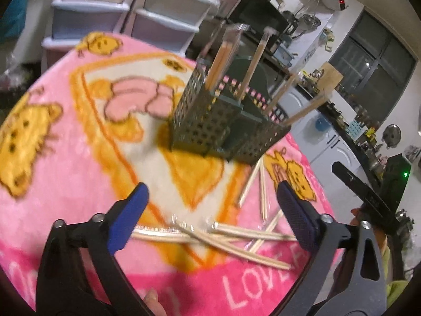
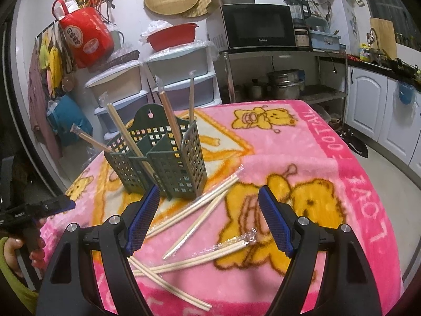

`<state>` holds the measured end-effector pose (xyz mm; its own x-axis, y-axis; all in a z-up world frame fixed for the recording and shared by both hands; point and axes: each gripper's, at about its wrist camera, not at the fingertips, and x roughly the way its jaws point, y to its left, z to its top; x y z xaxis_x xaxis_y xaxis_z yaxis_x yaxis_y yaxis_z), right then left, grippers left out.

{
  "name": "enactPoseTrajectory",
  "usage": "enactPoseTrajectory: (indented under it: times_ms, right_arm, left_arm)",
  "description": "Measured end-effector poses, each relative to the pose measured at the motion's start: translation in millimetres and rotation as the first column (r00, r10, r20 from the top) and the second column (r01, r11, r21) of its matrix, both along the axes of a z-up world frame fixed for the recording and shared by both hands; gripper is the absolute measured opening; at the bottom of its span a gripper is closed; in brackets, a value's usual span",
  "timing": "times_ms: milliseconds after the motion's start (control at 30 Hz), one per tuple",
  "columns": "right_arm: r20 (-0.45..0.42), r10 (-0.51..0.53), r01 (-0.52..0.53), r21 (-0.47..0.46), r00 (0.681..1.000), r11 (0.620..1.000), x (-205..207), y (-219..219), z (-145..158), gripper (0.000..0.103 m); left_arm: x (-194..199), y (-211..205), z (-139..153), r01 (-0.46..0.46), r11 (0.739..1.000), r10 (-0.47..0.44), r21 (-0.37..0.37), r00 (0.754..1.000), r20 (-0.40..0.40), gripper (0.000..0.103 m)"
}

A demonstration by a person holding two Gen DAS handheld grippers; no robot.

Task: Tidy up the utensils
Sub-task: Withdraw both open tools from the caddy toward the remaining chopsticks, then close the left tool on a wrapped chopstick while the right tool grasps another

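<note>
Blue pads line our fingers [image 1: 126, 218] on the left gripper [image 1: 210, 210], and they stand wide apart with nothing between them. We see them at the bottom of the left wrist view, over the pink blanket [image 1: 52, 184] that covers the table. Just past the fingers, low in the middle of that view, lie the loose chopsticks [image 1: 210, 233], crossed over each other in clear wrappers. More of them lie a little higher and to the right, close to the foot of the green holder [image 1: 208, 129]. The holder stands upright in the middle of the view, full of small square holes. Several wrapped chopsticks stick up out of it and lean out to the sides.

Our right gripper [image 2: 209, 216] is open wide too, and its blue fingers [image 2: 143, 221] hold nothing. In the right wrist view the loose chopsticks [image 2: 200, 205] lie between and below the two fingers, some reaching up to the holder [image 2: 168, 168] in the middle left. We can see it has more than one compartment.

At the far left edge of that view we see the other gripper, held in a hand [image 2: 15, 250] with a green sleeve. Behind the table stand plastic drawers [image 2: 181, 79], a red bowl [image 2: 172, 35] on top of them, and a black microwave [image 2: 259, 26] on a metal shelf at the upper right.
</note>
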<state>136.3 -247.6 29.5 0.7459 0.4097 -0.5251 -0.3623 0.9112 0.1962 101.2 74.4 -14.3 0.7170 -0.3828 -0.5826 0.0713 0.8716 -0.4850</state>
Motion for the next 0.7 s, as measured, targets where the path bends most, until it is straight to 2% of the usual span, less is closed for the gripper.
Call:
enactPoseTrajectory:
  times_ms: [167, 300, 700]
  right_arm:
    - [-0.015, -0.002, 0.002, -0.013, 1.0, 1.0, -2.4, -1.8, -6.9, 0.075]
    - [-0.027, -0.01, 0.009, -0.018, 1.0, 1.0, -3.2, -5.6, -11.6, 0.075]
    - [-0.069, -0.039, 0.039, -0.009, 0.997, 0.999, 1.1, -19.9, -27.3, 0.075]
  left_arm:
    - [-1.3, -1.2, -19.5, 0.02, 1.0, -0.021, -0.011, 0.998, -0.063, 0.068]
    - [0.2, -0.9, -31.8, 0.026, 0.999, -0.028, -0.019, 0.994, -0.11, 0.06]
    - [20.7, -7.6, -47.0, 0.03, 1.0, -0.03, -0.004, 0.983, -0.183, 0.059]
